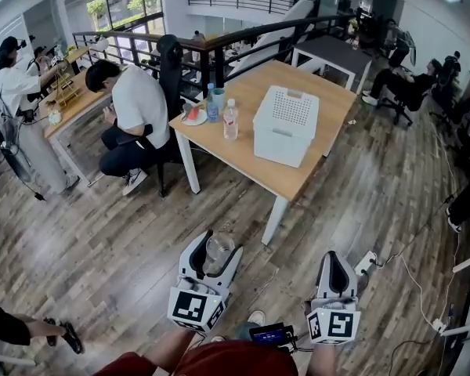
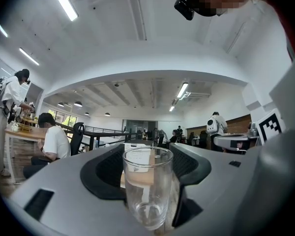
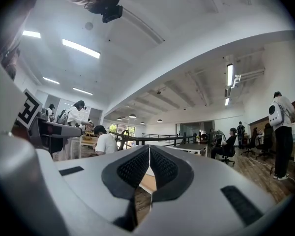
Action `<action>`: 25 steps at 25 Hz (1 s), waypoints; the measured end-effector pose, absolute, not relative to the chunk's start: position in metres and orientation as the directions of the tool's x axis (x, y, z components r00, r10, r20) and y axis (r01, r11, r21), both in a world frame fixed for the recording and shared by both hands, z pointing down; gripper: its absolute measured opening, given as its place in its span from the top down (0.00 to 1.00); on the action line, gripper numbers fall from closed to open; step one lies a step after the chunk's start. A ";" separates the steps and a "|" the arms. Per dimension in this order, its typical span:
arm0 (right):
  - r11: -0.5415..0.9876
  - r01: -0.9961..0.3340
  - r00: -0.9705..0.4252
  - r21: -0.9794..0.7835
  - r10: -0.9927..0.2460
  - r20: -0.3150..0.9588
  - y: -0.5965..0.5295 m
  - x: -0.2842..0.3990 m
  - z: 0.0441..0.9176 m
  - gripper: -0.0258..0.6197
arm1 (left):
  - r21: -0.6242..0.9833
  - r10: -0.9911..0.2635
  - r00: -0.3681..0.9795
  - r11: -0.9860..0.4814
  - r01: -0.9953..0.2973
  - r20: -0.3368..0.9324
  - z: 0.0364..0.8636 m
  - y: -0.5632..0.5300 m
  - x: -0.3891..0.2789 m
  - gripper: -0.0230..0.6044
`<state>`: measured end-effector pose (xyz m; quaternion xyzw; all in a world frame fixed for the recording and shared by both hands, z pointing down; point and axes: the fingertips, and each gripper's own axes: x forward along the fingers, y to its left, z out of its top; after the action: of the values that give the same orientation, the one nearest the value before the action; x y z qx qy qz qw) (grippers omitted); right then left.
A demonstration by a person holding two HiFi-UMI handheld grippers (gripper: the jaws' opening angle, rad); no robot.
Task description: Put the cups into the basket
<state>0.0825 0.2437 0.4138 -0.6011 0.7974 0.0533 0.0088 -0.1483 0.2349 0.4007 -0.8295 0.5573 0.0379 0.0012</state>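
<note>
The left gripper (image 1: 219, 244) grips a cup (image 2: 147, 186) in its fingers; the right gripper (image 1: 334, 258) has fingers pressed together, empty. This looks like the carry, and next the cup must reach the basket (image 1: 286, 124) on the bench (image 1: 247, 153), well ahead.

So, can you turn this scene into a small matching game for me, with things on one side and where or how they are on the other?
Things:
1. glass cup
2. white basket
3. right gripper
4. plastic bottle

Place or state:
A. shut, nothing between its jaws
B. held in the left gripper
C. middle of the wooden table
D. upright, left of the basket

Pairs: 1-B, 2-C, 3-A, 4-D
</note>
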 end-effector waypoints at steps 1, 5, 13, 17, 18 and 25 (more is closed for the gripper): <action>0.270 -0.960 -0.275 0.071 -0.958 -0.078 0.239 0.087 0.415 0.94 | 0.040 -0.924 0.377 -0.380 -0.924 -0.061 0.401 0.230 -0.144 0.50; 0.260 -0.964 -0.264 0.058 -0.962 -0.077 0.221 0.109 0.417 0.94 | 0.039 -0.923 0.380 -0.382 -0.923 -0.057 0.399 0.209 -0.126 0.50; 0.258 -0.965 -0.261 0.050 -0.962 -0.079 0.180 0.153 0.416 0.94 | 0.035 -0.927 0.372 -0.374 -0.927 -0.056 0.397 0.169 -0.086 0.50; 0.271 -0.961 -0.274 0.051 -0.959 -0.078 0.162 0.167 0.417 0.94 | 0.034 -0.931 0.361 -0.364 -0.931 -0.058 0.397 0.153 -0.072 0.50; 0.276 -0.960 -0.279 0.051 -0.957 -0.076 0.157 0.170 0.417 0.94 | 0.035 -0.932 0.358 -0.360 -0.932 -0.058 0.398 0.149 -0.068 0.50; 0.308 -0.950 -0.310 0.044 -0.948 -0.069 0.129 0.177 0.418 0.94 | 0.035 -0.941 0.335 -0.337 -0.941 -0.053 0.395 0.128 -0.059 0.50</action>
<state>0.1774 0.1294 0.4177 -0.5870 0.8085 0.0384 0.0150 -0.0592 0.1281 0.3945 -0.8169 0.5760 0.0318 0.0011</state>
